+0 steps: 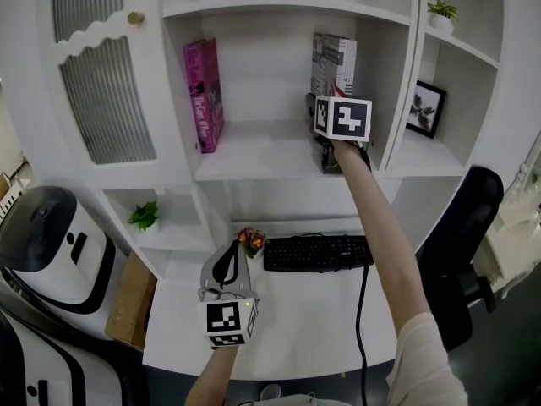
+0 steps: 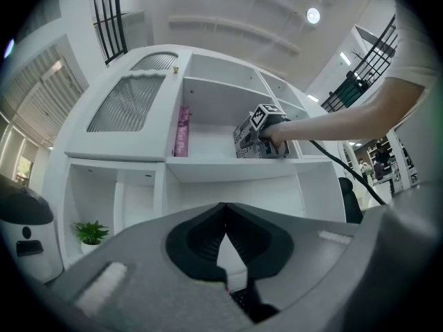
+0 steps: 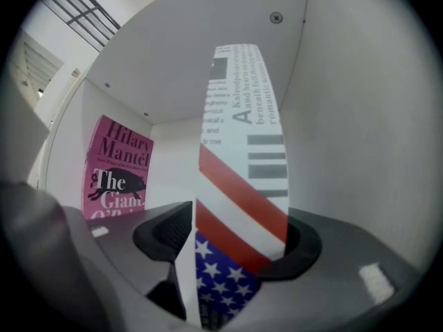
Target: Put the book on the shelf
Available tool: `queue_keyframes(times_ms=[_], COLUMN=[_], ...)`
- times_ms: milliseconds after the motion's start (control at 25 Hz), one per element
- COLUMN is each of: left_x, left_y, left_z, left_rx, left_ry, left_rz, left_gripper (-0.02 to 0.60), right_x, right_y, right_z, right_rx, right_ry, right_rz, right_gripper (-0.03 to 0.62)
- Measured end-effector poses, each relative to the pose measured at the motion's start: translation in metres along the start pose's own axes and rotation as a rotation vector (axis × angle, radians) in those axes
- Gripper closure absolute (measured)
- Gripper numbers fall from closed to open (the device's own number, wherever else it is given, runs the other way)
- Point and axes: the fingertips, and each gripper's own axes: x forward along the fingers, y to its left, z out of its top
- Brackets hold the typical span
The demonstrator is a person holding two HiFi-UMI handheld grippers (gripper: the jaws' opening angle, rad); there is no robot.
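The book (image 1: 333,62), its cover printed with text, red stripes and white stars, stands upright on the white shelf (image 1: 254,159), close to the compartment's right wall. In the right gripper view the book (image 3: 239,185) rises between the jaws of my right gripper (image 3: 235,244), whose pads stand slightly off its sides, so the gripper is open. From the head view my right gripper (image 1: 321,108) reaches level into the shelf at the book's base. My left gripper (image 1: 226,269) hangs low over the desk, shut and empty. A pink book (image 1: 204,96) leans at the compartment's left.
A black keyboard (image 1: 317,252) and a small flower pot (image 1: 251,241) lie on the white desk (image 1: 296,337). A potted plant (image 1: 145,216) sits in a lower cubby. A framed picture (image 1: 427,108) stands in the right compartment. A black chair (image 1: 461,244) is on the right.
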Motion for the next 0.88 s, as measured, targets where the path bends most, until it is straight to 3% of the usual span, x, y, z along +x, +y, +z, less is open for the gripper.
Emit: queue_keyframes(times_ms=[440, 720, 800, 880], left_x=[-0.010, -0.022, -0.025, -0.027], left_y=[0.000, -0.013, -0.018, -0.022], left_z=[0.017, 0.022, 0.024, 0.028], left_rx=[0.007, 0.009, 0.011, 0.013], left_ry=[-0.039, -0.037, -0.043, -0.055], left_rz=[0.005, -0.019, -0.030, -0.039], left_gripper=[0.578, 0.578, 0.578, 0.578], right_x=[-0.044, -0.134, -0.167, -0.199], right_y=[0.009, 0.042, 0.053, 0.061], right_z=[0.025, 0.029, 0.027, 0.023], right_rx=[-0.066, -0.185, -0.204, -0.227], right_ry=[-0.089, -0.242, -0.300, -0.355], right_rz=[-0.025, 0.053, 0.077, 0.083], right_gripper=[0.292, 0.283, 0.333, 0.448])
